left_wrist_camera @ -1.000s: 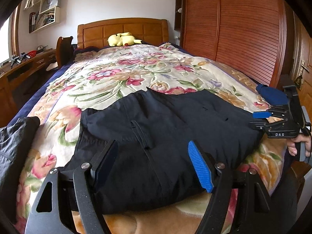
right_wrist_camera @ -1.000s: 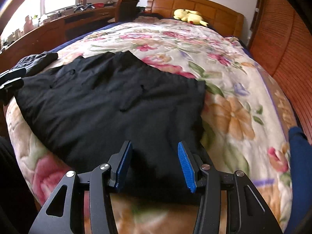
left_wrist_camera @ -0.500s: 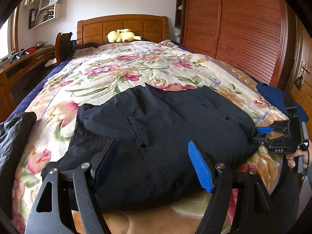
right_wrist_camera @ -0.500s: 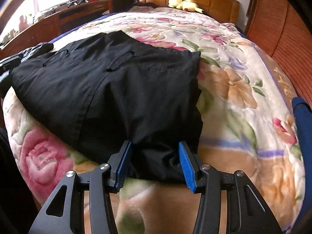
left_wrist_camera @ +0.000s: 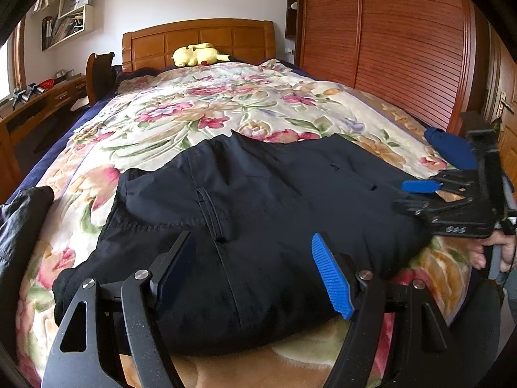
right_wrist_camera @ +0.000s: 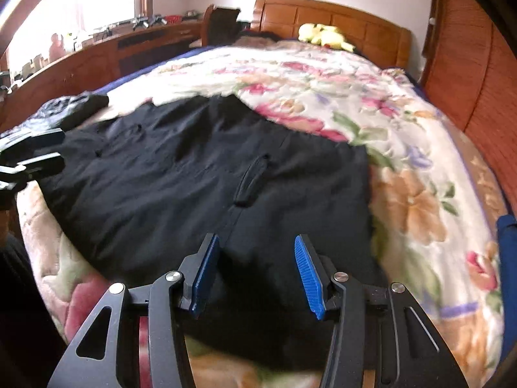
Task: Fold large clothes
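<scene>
**One black garment part-folded at the foot of the bed**

One fold at least looks done: the black trousers [left_wrist_camera: 258, 213] lie doubled into a broad slab across the near end of the bed [left_wrist_camera: 226, 110], waistband and a belt loop [left_wrist_camera: 211, 216] on top, edges roughly squared. I judge the task somewhere past the middle. The slab is wide and spills over the near edge of the mattress, so another fold or two, and some smoothing, seem left.

The bed is covered by a thick floral quilt [right_wrist_camera: 404, 168], soft and quilted, so cloth will drag on it rather than slide. A wooden headboard [left_wrist_camera: 197, 38] stands at the far end with a yellow plush toy [left_wrist_camera: 195, 55] in front of it. A slatted wooden wardrobe [left_wrist_camera: 404, 48] fills the right wall; a long wooden counter [right_wrist_camera: 80, 61] runs under the window on the left. A second dark garment [left_wrist_camera: 19, 220] lies at the near left corner, and something blue [left_wrist_camera: 452, 148] sits at the right edge.

The left tongs [left_wrist_camera: 255, 268] hang over the near left part of the trousers, spread wide, holding nothing. The right tongs [right_wrist_camera: 255, 274] are over the near right part, also parted and empty; whether they touch the cloth I cannot tell.
</scene>
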Tool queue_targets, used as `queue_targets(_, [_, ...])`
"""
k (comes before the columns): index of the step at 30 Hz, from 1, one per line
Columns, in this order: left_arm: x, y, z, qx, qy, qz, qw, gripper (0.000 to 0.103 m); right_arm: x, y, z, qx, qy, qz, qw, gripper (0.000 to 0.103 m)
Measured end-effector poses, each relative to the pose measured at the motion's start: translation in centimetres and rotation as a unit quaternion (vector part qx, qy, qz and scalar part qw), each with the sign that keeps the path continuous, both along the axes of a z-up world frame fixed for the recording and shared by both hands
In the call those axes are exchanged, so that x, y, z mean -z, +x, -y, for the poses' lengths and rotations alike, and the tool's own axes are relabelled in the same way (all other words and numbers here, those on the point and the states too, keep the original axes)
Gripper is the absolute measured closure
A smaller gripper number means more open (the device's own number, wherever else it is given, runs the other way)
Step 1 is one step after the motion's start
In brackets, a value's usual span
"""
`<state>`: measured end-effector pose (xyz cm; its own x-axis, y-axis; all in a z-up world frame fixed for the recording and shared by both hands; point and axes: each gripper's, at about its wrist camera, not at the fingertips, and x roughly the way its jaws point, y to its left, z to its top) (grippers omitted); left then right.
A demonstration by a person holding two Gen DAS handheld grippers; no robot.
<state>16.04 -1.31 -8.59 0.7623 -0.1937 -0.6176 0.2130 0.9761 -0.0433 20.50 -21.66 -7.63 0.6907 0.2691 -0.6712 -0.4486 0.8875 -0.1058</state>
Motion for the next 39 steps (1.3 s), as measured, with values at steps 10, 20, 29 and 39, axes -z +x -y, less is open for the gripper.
queue_targets(10, [0.7, -1.9, -2.6, -0.02, -0.009, -0.014, 0.9997, 0.028, 4.1, 1.4, -0.1, -0.002, 0.008, 0.005, 1.0, 0.053])
queue_targets(20, [2.2, -2.5, -6.6, -0.026, -0.038, -0.053, 0.9975, 0.028, 4.4, 0.5, 0.4, -0.008, 0.023, 0.015, 1.0, 0.053])
queue_targets(29, [3.8, -2.3, -5.3, -0.027, 0.014, -0.078, 0.9965, 0.028, 4.0, 0.7, 0.3, -0.008, 0.022, 0.005, 1.0, 0.052])
queue_targets(39, [3.9, -2.2, -5.5, -0.032, 0.013, -0.079, 0.9962, 0.028, 0.8, -0.7, -1.7, -0.012, 0.043, 0.017, 0.999, 0.052])
